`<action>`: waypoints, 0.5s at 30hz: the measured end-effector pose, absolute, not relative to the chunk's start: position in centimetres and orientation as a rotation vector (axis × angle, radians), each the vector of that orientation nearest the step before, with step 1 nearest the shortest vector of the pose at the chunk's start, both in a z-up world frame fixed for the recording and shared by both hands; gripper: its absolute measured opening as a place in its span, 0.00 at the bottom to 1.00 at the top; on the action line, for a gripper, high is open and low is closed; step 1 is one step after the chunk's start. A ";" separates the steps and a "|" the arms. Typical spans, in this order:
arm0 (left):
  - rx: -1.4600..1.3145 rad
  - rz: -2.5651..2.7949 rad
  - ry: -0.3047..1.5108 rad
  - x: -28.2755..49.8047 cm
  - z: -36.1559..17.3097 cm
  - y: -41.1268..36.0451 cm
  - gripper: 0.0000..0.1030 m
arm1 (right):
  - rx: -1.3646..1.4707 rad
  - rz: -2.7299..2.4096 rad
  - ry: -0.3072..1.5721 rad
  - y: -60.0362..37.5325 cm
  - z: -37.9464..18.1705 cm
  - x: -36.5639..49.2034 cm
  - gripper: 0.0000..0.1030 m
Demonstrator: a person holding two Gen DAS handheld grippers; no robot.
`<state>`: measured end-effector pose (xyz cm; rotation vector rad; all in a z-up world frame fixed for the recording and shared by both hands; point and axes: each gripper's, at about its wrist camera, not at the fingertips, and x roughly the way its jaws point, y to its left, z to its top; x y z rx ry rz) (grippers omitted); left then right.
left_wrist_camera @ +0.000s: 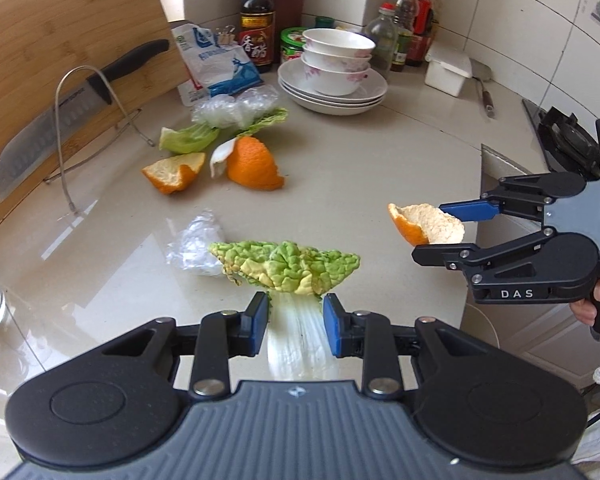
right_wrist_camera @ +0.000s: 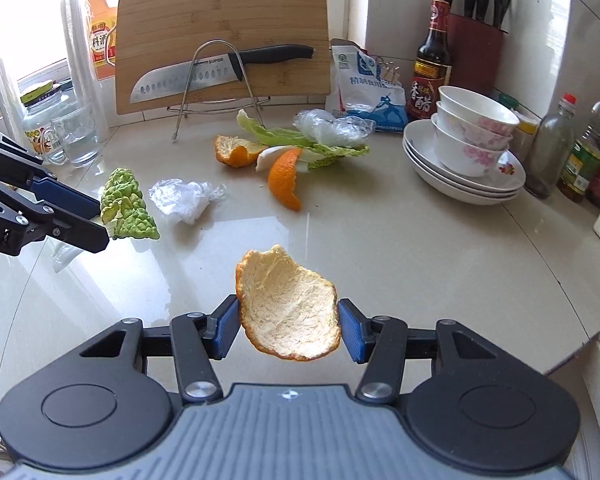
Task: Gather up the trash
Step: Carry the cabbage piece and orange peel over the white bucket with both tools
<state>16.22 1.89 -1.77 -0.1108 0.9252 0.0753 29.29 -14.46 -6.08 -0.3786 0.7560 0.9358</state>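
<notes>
Gripper (left_wrist_camera: 440, 232) "DAS" (knife (right_wrist_camera: 188, 78) "SUPOR")

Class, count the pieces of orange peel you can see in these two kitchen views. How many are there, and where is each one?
3. One orange peel is held in the right tool; two more lie on the counter beside the cabbage scraps. Others may be hidden beneath.

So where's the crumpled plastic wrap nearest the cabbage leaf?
On the counter, the crumpled plastic wrap lies just right of the held cabbage leaf in the right wrist view.
</notes>
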 end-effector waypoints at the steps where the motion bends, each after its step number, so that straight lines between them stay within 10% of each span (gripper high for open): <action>1: -0.104 0.058 0.926 16.4 -1.8 1.4 0.28 | -0.372 0.919 0.758 -15.2 -6.1 29.1 0.56; 15: 0.007 -0.228 0.918 19.8 -1.8 -7.8 0.28 | -0.268 0.645 0.803 -26.1 -6.3 26.8 0.56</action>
